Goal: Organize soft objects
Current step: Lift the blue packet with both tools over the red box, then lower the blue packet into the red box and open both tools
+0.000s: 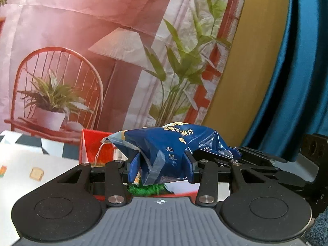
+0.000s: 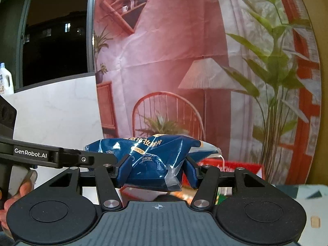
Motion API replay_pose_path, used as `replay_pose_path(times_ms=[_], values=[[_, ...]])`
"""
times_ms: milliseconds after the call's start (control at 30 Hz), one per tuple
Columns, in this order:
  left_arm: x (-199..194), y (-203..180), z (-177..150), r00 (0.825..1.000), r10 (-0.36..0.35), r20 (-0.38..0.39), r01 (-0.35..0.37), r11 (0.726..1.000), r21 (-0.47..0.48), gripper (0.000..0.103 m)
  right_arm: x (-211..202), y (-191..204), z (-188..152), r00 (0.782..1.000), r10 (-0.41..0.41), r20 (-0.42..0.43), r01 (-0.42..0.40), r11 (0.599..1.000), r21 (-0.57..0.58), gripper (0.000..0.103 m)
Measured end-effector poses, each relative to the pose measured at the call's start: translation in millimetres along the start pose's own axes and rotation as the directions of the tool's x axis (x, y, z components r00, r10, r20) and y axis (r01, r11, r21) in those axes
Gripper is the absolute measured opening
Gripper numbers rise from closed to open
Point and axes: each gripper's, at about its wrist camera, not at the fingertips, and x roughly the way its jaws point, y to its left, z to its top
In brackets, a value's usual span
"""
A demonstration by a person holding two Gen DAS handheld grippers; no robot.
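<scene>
A crumpled blue plastic pack of cotton pads (image 1: 170, 143) hangs in the air, held at both ends. In the left wrist view my left gripper (image 1: 162, 164) is shut on one end of it, blue pads pressing into the plastic. The right gripper's black linkage (image 1: 256, 160) reaches in from the right onto the pack's far end. The right wrist view shows the same pack (image 2: 151, 153) squeezed between the fingers of my right gripper (image 2: 156, 170). There the left gripper (image 2: 61, 155) comes in from the left, a hand (image 2: 22, 190) behind it.
An open red box (image 1: 92, 145) sits below and beyond the pack, also seen as the red box (image 2: 242, 168). Something green and fuzzy (image 1: 146, 189) lies under the left gripper. A patterned white cloth (image 1: 30, 164) covers the table. A printed backdrop (image 1: 82, 41) and blue curtain (image 1: 297, 82) stand behind.
</scene>
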Motion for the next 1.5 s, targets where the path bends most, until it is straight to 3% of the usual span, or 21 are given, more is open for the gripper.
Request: replay_pose_path(times_ms=[133,367,600,833,1000,1167,1500], values=[[36,15,12,1.0,0.014,-0.027,-0.014,1.0,0.006,0.046,35,-23,5,1.0,0.003,-0.031,-0.002,1.0,0.018,0.053],[101,51,15,0.988,0.061,-0.139,-0.068,0.997,-0.046,0.046,103,-57,-5,0.993,-0.021,-0.115,0.025,0.999,0.037,0.053],[143,73,-9,0.947,0.097,-0.306,-0.117,0.992,-0.048,0.046,152,-82,-39,0.96,-0.004,-0.279,0.046,0.989,0.142,0.053],[151,72,-24,0.921,0.095,-0.377,-0.105,0.994,-0.006,0.048,153,-91,-69,0.925,0.008,-0.381,0.083,0.972,0.222,0.054],[143,64,-23,0.918,0.131,-0.375,-0.122,0.991,0.049,0.05,142,-94,-73,0.918,-0.008,-0.396,0.122,0.957,0.262,0.06],[122,53,-18,0.93,0.153,-0.333,-0.129,0.987,0.093,0.057,122,-91,-70,0.922,-0.036,-0.385,0.144,0.956,0.256,0.065],[59,42,-24,0.957,0.181,-0.226,-0.166,0.983,0.085,0.059,60,-70,-65,0.961,-0.112,-0.253,0.17,0.961,0.22,0.065]])
